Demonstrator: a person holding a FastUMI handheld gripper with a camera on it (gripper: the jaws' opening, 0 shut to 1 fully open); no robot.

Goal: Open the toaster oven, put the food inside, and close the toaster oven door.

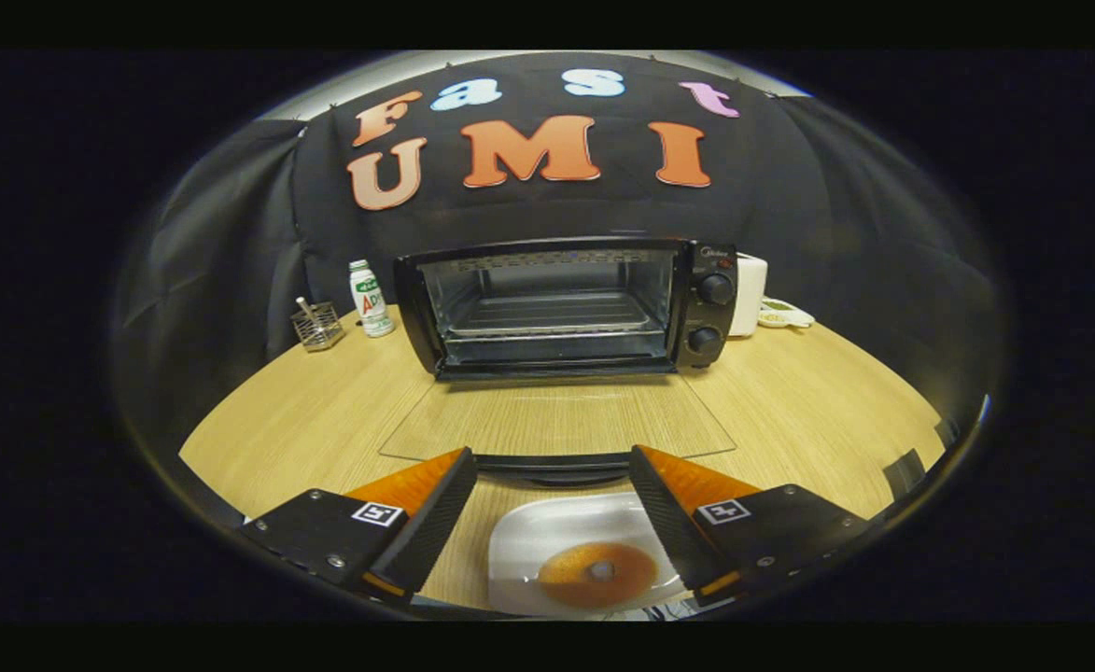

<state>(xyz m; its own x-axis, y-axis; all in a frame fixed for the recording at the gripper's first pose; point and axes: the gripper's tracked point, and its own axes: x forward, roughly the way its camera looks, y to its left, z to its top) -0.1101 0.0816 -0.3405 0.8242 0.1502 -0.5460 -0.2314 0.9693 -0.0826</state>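
Right now your gripper [552, 457] has its fingers spread apart, holding nothing, above a white plate [528, 541] carrying a brown doughnut [598, 574]. Just ahead, the toaster oven [566, 308] stands with its glass door [556, 425] folded flat onto the wooden table [323, 420]. Its brand mark is too small to read. A labelled bottle [372, 299] stands left of it.

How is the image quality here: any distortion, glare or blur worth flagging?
Gripper view: strong fisheye bowing of the table; the toaster oven is sharp, its open glass door nearly invisible; the plate and donut between the open gripper fingers look soft.
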